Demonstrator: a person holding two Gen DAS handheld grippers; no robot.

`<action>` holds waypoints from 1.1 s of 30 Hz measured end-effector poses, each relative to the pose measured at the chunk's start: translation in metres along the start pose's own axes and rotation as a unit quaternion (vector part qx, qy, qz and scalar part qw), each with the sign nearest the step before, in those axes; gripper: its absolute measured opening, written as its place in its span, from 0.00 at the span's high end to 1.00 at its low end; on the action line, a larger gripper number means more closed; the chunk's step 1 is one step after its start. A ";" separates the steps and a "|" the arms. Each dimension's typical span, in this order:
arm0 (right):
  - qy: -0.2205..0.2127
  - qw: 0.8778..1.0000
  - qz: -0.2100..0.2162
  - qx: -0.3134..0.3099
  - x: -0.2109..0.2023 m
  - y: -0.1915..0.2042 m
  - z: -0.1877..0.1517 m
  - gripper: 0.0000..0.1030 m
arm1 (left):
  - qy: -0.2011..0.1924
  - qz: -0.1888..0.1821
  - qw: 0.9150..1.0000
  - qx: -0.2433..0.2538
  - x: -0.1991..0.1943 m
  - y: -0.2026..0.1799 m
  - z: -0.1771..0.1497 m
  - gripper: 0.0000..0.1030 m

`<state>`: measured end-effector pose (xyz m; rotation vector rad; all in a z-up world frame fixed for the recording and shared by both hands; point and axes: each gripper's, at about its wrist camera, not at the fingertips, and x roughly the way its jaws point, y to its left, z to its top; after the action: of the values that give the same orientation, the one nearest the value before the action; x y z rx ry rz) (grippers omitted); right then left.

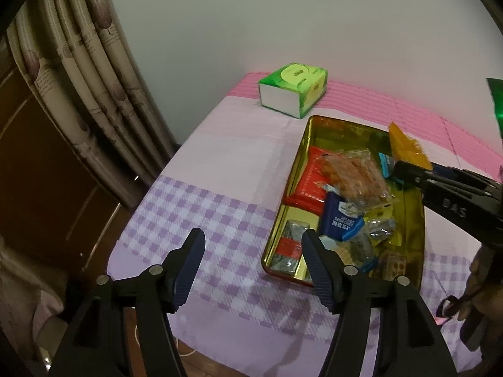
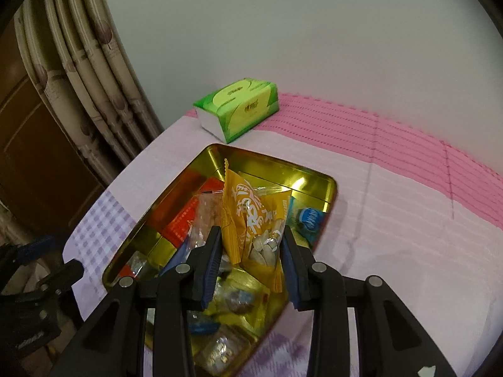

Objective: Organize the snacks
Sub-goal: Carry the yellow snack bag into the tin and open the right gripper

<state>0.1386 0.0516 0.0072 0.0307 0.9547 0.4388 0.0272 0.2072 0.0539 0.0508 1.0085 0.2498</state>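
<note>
Right wrist view shows the right gripper (image 2: 250, 251) pinching a crinkly yellow snack packet (image 2: 251, 220) above the gold metal tray (image 2: 327, 188) of mixed wrapped snacks. Its hold looks loose at the packet's lower part, so it may slip or land outside the tray. The left gripper (image 1: 251, 267) hangs spread, holding nothing.

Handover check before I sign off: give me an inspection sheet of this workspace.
Surface: cloth-covered table, lilac checks near, pink stripes far.
Job's things: gold tin tray full of wrapped snacks; yellow snack packet above it.
Clutter: green tissue pack behind the tray.
Grippers: left gripper open, holding nothing, at the tray's near corner; right gripper shut on the yellow snack packet.
Cables: pale cord on the floor under the table edge.
Surroundings: patterned curtain, plain wall.
</note>
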 end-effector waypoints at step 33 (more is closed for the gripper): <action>0.014 1.000 -0.007 -0.009 0.023 0.009 -0.006 0.56 | 0.014 0.005 1.000 -0.003 0.009 0.002 -0.001 0.36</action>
<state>0.1424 0.0673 -0.0127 0.0017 0.9779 0.4359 0.0311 0.2109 0.0460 0.0465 1.0349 0.2631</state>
